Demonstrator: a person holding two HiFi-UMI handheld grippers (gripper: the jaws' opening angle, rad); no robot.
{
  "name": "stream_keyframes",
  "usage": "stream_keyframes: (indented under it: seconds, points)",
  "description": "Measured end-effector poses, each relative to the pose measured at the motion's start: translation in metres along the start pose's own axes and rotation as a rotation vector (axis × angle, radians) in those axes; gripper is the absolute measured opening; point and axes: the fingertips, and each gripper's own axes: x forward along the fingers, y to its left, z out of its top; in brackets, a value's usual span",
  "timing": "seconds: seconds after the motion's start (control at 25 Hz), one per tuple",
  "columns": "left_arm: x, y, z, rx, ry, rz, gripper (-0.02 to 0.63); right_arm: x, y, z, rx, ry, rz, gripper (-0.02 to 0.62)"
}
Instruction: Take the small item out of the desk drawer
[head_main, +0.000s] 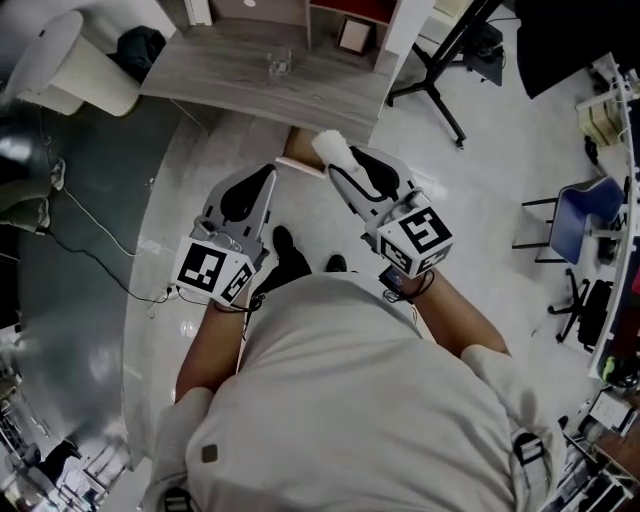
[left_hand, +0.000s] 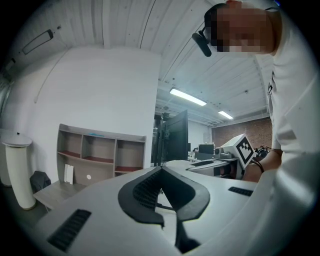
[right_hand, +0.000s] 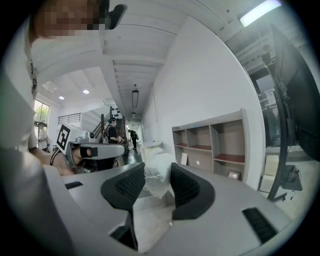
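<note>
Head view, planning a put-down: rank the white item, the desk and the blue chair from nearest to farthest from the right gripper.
1. white item, held in the right gripper itself.
2. desk, just ahead of it.
3. blue chair, far off to the right.

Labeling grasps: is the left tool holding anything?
No, the left tool has its jaws together at the tips with nothing between them; the white cloth sits in the right tool.
</note>
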Motion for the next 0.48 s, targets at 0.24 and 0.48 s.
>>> stream_keyframes:
  seconds: [0.24, 0.48]
  points:
    - [-0.023, -0.034, -0.004, 0.022, 0.006, 0.024, 0.015, -0.029, 0.016, -0.006, -0.011, -0.009, 0.027, 0.167]
    - [-0.043, -0.059, -0.005, 0.049, 0.003, -0.020, 0.015, -0.055, 0.039, -0.006, -0.020, -0.031, 0.006, 0.167]
